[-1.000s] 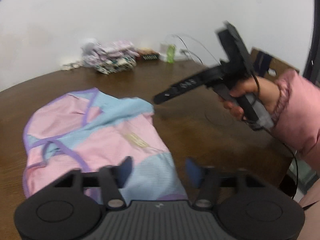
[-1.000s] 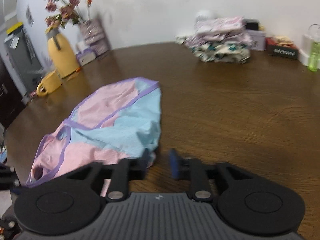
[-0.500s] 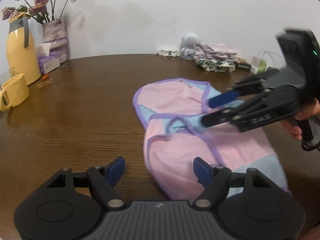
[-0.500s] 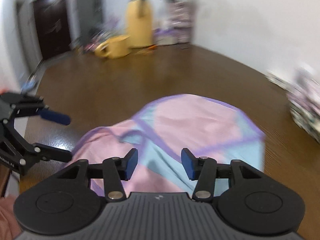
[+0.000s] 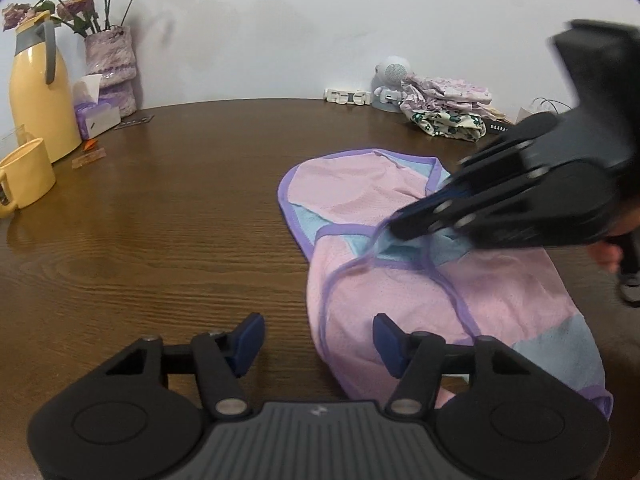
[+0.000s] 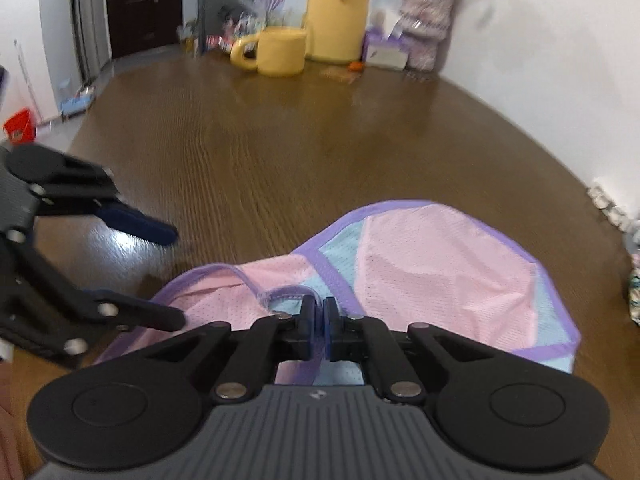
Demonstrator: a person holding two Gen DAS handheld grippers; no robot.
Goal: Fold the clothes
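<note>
Yellow things are standing at the far left of the left wrist view: a mug (image 5: 24, 178) at about nine o'clock and a tall jug (image 5: 38, 88) behind it, with a vase of dried flowers (image 5: 112, 64) and a tissue box (image 5: 96, 118) at about ten o'clock. All are sitting well apart from the garment (image 5: 420, 280), a pink and light blue piece with purple trim that is lying on the brown wooden table (image 5: 160, 220) right of centre. The left gripper (image 5: 318, 344) is hovering at six o'clock with its jaws closing, roughly half open; the near left edge of the garment is lying between them, and the pads are not pressing on it. A white toy figure (image 5: 392, 84) and a pile of folded clothes (image 5: 448, 112) are resting by the wall at one o'clock. The right gripper (image 5: 404, 228) is reaching in from three o'clock, a little blurred, its tip pinching the purple strap and covering part of the blue panel behind it.

The right wrist view is showing what the other does not: a dark door (image 6: 144, 4) and a red tub (image 6: 18, 130) on the floor at ten o'clock. It is also showing the right gripper's (image 6: 320, 316) jaws squeezed together on the strap, and the left gripper (image 6: 160, 276) coming in at nine o'clock, one finger over bare wood and one touching the cloth edge.
</note>
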